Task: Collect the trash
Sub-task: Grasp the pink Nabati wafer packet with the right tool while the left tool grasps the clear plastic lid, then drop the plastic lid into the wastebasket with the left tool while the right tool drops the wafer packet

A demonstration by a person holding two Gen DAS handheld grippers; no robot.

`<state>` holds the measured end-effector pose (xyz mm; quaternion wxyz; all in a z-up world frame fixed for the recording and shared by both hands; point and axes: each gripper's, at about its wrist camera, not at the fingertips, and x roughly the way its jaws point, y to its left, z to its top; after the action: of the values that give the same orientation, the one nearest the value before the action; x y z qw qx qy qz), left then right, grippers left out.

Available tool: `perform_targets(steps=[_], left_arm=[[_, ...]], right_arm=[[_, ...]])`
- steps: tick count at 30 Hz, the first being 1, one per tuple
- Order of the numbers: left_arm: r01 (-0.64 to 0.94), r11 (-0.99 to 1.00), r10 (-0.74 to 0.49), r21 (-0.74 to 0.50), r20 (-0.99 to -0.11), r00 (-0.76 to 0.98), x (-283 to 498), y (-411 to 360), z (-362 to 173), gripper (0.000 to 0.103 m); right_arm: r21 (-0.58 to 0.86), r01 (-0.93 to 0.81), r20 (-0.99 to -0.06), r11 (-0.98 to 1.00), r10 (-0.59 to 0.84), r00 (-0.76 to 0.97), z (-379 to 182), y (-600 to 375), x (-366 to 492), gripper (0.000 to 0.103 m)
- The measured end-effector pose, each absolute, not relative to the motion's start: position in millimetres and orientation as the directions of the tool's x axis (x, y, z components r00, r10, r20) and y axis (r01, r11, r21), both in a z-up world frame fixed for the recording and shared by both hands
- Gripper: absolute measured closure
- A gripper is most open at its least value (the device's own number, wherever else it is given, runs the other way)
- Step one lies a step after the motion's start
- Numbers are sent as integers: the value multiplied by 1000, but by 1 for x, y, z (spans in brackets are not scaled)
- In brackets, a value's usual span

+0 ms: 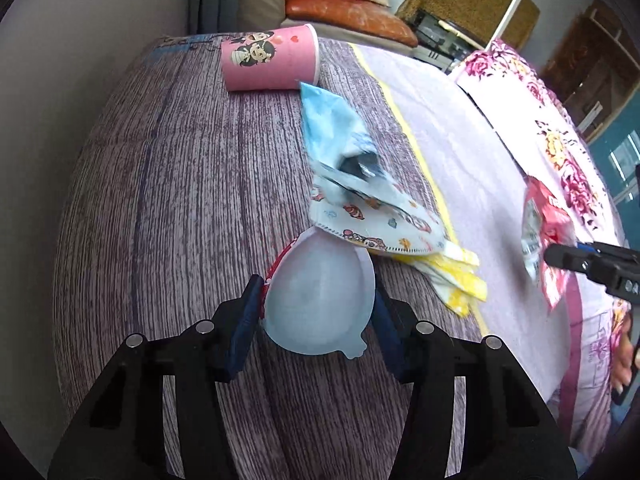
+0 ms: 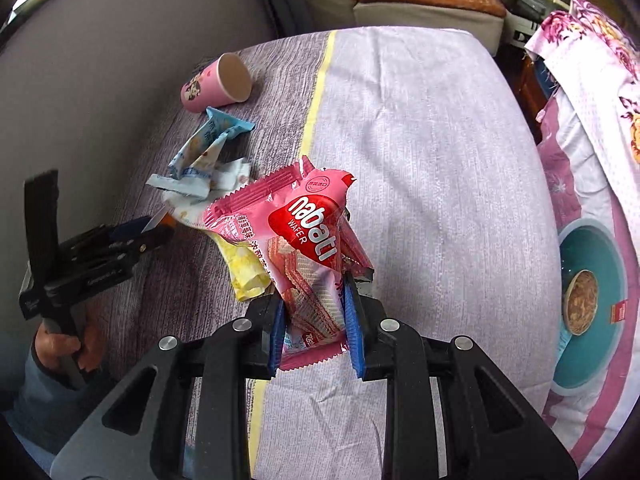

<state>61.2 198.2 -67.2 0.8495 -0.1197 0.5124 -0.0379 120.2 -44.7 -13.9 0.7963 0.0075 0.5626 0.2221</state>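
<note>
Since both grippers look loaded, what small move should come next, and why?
Probably carry the Nabati wafer wrapper, clamped in the right gripper, toward the teal bin on its right. The left gripper already pinches a translucent egg-shaped shell, so neither can pick up more.

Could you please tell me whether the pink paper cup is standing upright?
No, the pink paper cup lies on its side on the purple wood-grain cloth, its open mouth showing.

We are in a home: past the claw sits an orange couch cushion (image 1: pixel 352 14), with a flowery blanket (image 2: pixel 592 92) to its right.
</note>
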Motion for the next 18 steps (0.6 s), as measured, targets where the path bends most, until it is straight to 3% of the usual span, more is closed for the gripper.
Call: perform_targets(steps=[18], left_arm=[[77, 957, -287, -280, -864, 414, 36, 119, -53, 49]], right_arm=[[315, -285, -858, 905, 400, 323, -13, -99, 104, 78]])
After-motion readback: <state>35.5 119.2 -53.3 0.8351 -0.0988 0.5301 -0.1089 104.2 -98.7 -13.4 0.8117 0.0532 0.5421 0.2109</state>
